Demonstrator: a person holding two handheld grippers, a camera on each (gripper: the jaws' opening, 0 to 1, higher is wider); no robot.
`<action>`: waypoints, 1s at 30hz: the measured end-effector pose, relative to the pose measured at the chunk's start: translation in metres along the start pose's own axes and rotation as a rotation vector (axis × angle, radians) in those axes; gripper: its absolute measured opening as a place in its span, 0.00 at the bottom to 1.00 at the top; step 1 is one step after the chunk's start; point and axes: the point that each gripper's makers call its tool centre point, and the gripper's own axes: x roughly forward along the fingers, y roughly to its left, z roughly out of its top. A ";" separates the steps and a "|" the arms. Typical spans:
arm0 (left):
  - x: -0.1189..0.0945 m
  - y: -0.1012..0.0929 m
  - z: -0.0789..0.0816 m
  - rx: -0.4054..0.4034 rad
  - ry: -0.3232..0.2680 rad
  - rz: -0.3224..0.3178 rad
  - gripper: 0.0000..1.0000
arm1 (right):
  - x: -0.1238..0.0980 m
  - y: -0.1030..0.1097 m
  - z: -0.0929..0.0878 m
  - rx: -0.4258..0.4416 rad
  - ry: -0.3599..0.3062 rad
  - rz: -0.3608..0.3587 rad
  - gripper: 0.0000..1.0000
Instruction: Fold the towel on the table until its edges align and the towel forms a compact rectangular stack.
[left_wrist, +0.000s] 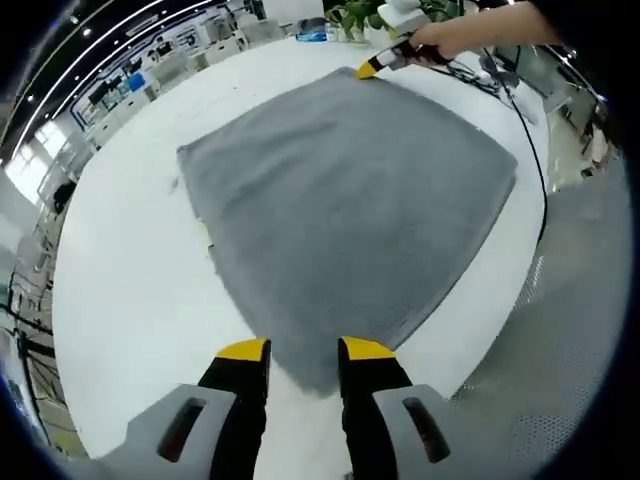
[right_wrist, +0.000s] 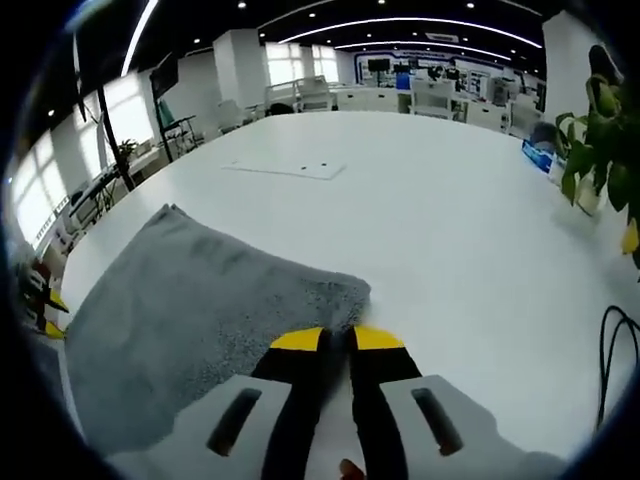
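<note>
Towel (left_wrist: 345, 205) lies flat and unfolded on the white table (left_wrist: 130, 270); no fold made, all folding outstanding. Left gripper (left_wrist: 303, 352) stands at the near corner, jaws apart astride it. Right gripper (right_wrist: 335, 340) has jaws pressed together at the far corner; grip on cloth cannot be confirmed. No containers observed.

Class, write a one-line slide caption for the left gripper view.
Left tool open astride the near corner of a flat grey towel on the white table.
</note>
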 end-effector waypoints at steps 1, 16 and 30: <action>0.000 -0.004 0.008 0.019 -0.018 -0.001 0.35 | 0.000 0.000 0.002 0.000 -0.005 0.001 0.11; 0.024 -0.140 0.125 0.229 -0.327 -0.266 0.41 | -0.009 0.005 0.016 0.045 -0.084 0.036 0.16; 0.040 -0.245 0.142 0.352 -0.328 -0.500 0.22 | -0.010 0.009 0.016 0.079 -0.115 0.048 0.13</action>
